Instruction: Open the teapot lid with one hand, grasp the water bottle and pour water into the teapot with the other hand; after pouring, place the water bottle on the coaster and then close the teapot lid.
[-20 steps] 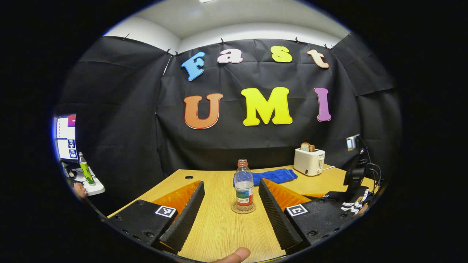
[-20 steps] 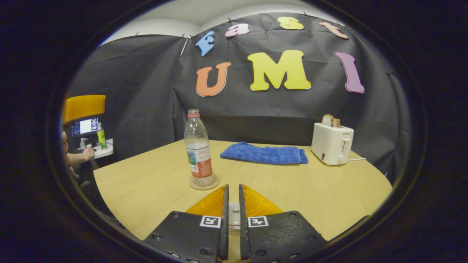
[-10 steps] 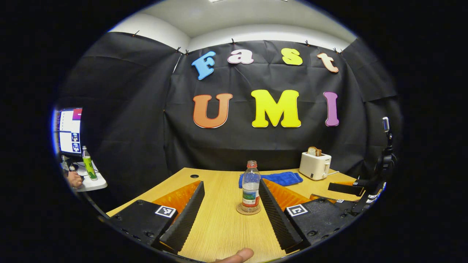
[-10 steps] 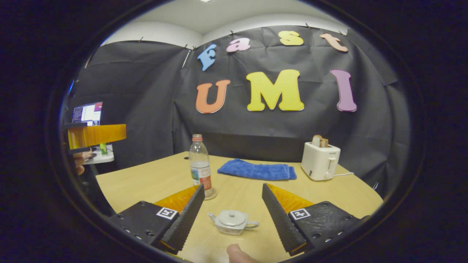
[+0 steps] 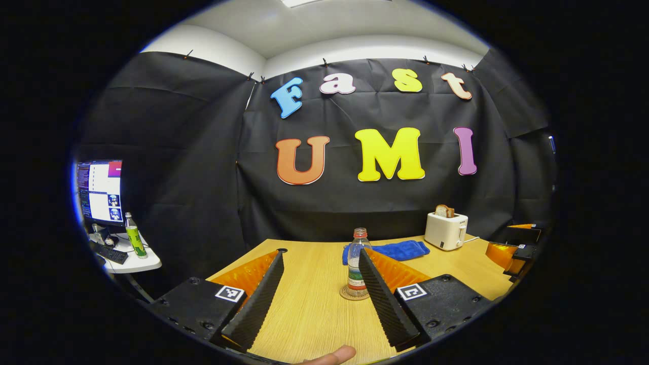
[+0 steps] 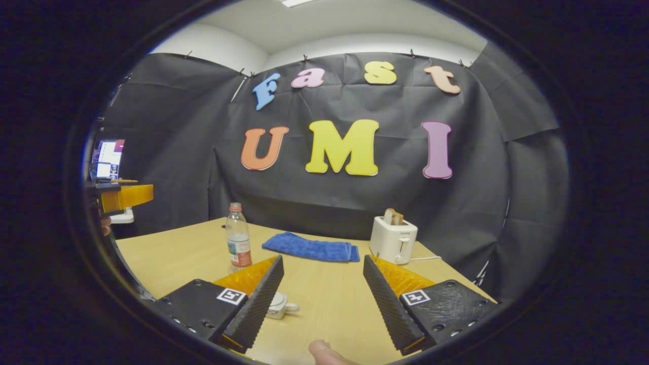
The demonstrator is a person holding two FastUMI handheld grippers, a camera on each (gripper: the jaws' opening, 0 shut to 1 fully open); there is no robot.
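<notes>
Since half a second ago we have drawn both grippers back and up from the table [image 6: 446, 263]. In the left gripper view the water bottle [image 5: 358, 261] looks smaller and now sits partly behind our right-hand finger instead of between the two. In the right gripper view the teapot [image 6: 278, 304], which lay in the open between the fingers, is now half hidden behind the left-hand finger, with only its handle side showing.

We hold the left gripper [image 5: 317, 299] with its jaws wide apart and nothing between them, above the near edge of the table. The right gripper [image 6: 322, 299] is likewise spread wide and empty, over the near edge.

The water bottle stands upright, long axis vertical, cap on top, on the round coaster [image 5: 353, 294] toward the middle of the table. The teapot sits near the front edge with its lid on; its handle points toward the table's right edge.

Bare wood lies open between the bottle and the near edge, and to the right of the teapot. A blue towel [image 6: 310, 248] and a white toaster [image 6: 393, 238] lie along the far edge, well apart from the bottle and the teapot.
</notes>
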